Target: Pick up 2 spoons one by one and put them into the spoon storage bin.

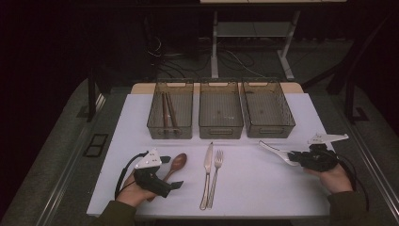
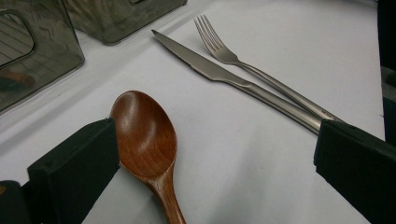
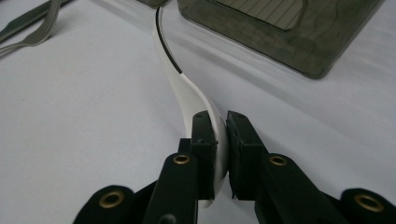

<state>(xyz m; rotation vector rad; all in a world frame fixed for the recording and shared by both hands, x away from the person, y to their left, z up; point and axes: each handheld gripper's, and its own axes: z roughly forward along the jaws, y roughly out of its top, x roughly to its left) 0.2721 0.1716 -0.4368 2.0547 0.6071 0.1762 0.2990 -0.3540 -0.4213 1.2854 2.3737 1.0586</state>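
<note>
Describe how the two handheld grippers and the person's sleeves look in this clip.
Both the left gripper and the right gripper are black with blocky black jaws. Each carries a grey three-cornered plate on top and trails a black cable. Brass-coloured rivets dot the right one's linkages. The sleeves are olive green.

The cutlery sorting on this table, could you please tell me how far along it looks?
Early on. The left bin already holds a pair of chopsticks; the middle bin and right bin look empty. In hand: the right hand-held gripper is shut on the white spoon, and the open left hand-held gripper straddles the wooden spoon. The knife and fork are untouched.
</note>
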